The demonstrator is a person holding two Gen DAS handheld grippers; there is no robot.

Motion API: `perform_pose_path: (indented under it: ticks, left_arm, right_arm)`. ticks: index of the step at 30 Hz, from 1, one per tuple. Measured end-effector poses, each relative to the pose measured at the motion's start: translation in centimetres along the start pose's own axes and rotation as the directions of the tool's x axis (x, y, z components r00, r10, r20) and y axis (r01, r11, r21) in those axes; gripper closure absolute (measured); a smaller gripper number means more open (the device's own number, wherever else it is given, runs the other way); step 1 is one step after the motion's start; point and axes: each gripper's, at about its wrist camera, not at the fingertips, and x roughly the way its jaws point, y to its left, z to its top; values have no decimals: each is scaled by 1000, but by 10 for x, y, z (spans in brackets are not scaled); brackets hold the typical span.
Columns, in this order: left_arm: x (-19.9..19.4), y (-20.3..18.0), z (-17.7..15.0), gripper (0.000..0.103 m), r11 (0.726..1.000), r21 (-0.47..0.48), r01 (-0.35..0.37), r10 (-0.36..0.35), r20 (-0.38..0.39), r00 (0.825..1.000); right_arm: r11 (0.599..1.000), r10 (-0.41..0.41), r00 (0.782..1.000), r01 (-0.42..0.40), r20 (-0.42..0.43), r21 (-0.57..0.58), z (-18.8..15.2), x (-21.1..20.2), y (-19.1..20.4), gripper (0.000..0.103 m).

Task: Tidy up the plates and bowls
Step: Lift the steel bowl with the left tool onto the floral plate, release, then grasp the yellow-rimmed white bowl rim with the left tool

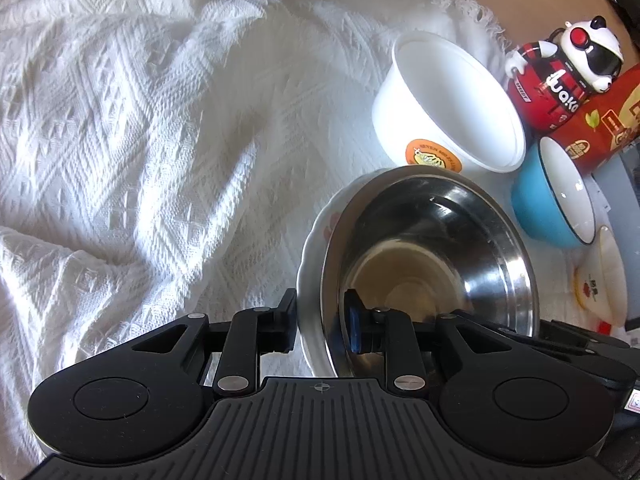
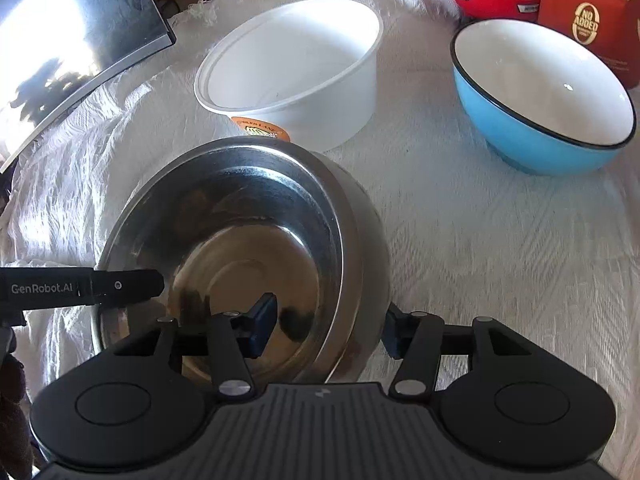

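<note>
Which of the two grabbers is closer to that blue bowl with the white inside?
The right gripper: the blue bowl with the white inside sits ahead of it, off to its right. The left gripper is on the far side of the shiny steel bowl both grip.

Five bowls show in the left wrist view: one steel bowl at about 5 o'clock, nested in one white ceramic bowl whose rim shows on its left; one white plastic tub-like bowl at 2 o'clock; one blue bowl at 3 o'clock; and one small white bowl with a red print at 4 o'clock, partly cut by the edge. The right wrist view shows three of them. There are two tongs, one white knitted cloth, one red box, and one panda figure at 2 o'clock. One dark screen sits at 10 o'clock in the right wrist view.
</note>
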Motion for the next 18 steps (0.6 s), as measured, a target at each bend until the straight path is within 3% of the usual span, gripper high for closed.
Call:
perform_pose_path:
  ticks: [5, 8, 14, 16, 18]
  left_arm:
    - [0, -13, 2, 61, 999, 43, 11, -10, -23, 1000]
    - [4, -24, 3, 60, 997, 64, 31, -29, -35, 999]
    - [14, -26, 11, 63, 998, 34, 52, -50, -49, 998]
    - [7, -26, 13, 69, 1000, 18, 25, -25, -19, 1000]
    - [-8, -32, 17, 69, 999, 26, -21, 20, 37, 999]
  right_arm:
    - [1000, -18, 1000, 18, -9, 24, -1, -6, -3, 49]
    - [997, -52, 999, 52, -15, 48, -5, -11, -11, 49]
    - [998, -45, 999, 45, -11, 47, -9, -18, -22, 49]
    - [998, -69, 997, 68, 38, 13, -8, -31, -21, 49]
    - [995, -98, 990, 99, 101, -5, -6, -52, -27, 49]
